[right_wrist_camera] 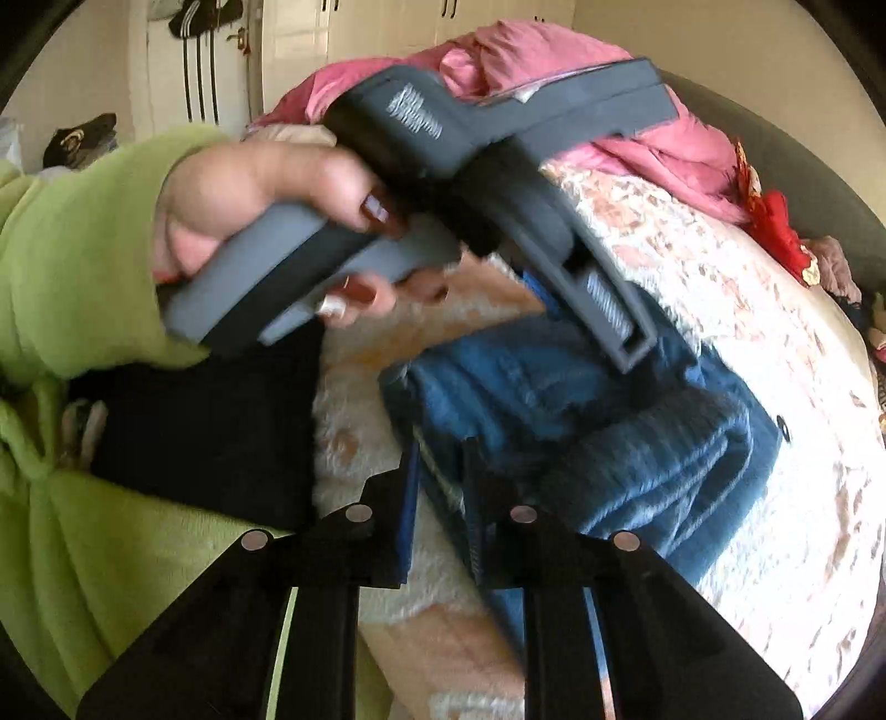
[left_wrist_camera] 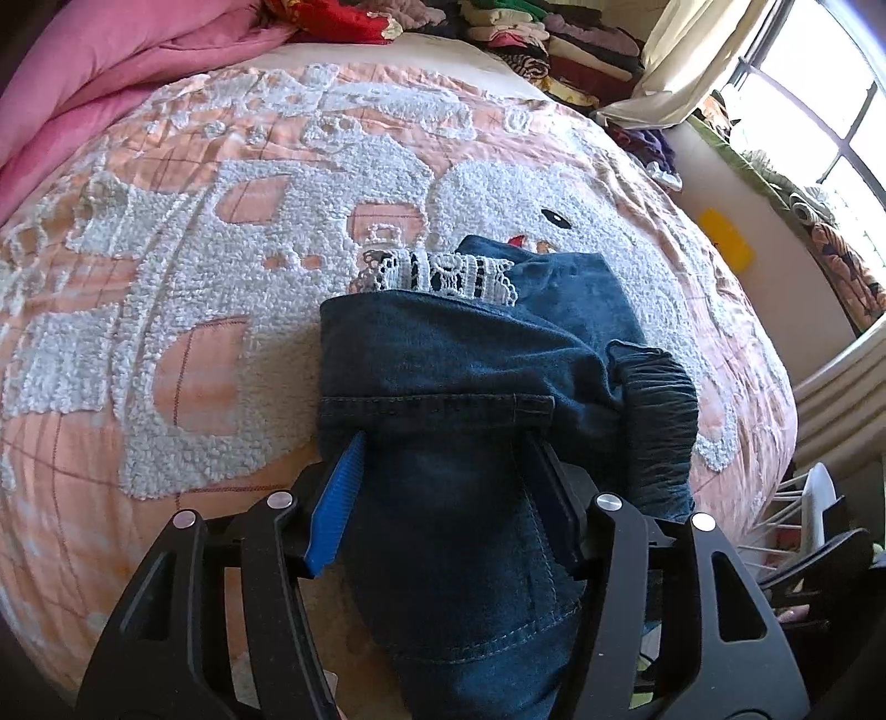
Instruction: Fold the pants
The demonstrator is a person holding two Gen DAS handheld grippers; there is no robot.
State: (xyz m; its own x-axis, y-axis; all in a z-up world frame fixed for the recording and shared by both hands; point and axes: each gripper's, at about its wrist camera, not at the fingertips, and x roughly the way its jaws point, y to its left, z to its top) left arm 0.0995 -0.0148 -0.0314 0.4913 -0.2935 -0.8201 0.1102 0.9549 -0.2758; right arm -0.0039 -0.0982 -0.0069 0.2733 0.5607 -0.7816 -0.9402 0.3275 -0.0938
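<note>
We see the denim pants lying partly folded on the bed, their long axis running from our grippers away toward the far side, the lace-trimmed cuffs pointing away and the gathered elastic waistband bunched at the right. Our left gripper tilts steeply down, its jaws about half open and pressed on either side of a thick fold of denim, which fills the gap. In the right wrist view our left hand, in a green sleeve, grasps that gripper's grey handle. Our right gripper has its jaws nearly together, pinching the pants' edge. The pants rest on a peach quilt with white tufted figures; a pink comforter lies beyond, folded clothes are stacked behind, and a window stands at the right.
</note>
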